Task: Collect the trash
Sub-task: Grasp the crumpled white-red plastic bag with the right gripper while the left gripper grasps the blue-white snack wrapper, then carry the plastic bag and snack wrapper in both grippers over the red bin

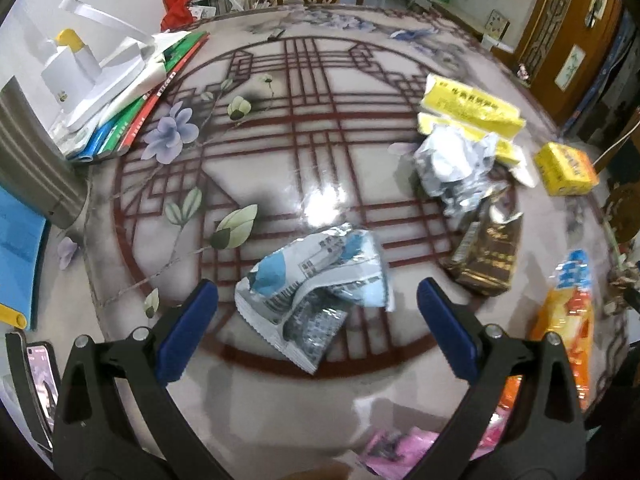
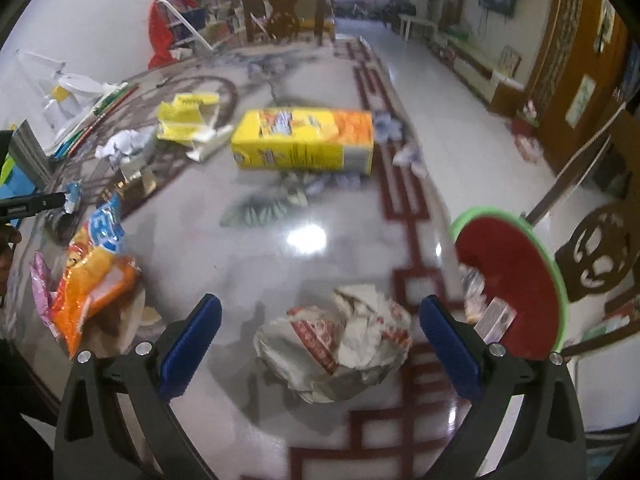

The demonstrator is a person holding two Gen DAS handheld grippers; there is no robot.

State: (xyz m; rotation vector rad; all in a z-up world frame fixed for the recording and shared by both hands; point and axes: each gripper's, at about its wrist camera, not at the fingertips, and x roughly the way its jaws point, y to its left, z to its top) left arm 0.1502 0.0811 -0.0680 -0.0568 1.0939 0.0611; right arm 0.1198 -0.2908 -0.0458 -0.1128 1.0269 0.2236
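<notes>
Now both tools are released. The left tool hovers over the patterned surface, its blue fingers on either side of a crumpled blue-and-white wrapper, not touching it. The right tool stands wide around a crumpled red-and-white paper. Far behind lies a yellow carton; near left, an orange snack bag.

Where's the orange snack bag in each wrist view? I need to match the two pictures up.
Left wrist view: the orange snack bag lies at the right edge, just right of the left gripper.
Right wrist view: the same bag lies at the left, left of the right gripper.
Shared landmark: the torn yellow packet, far right in the left view, upper left in the right view.
</notes>
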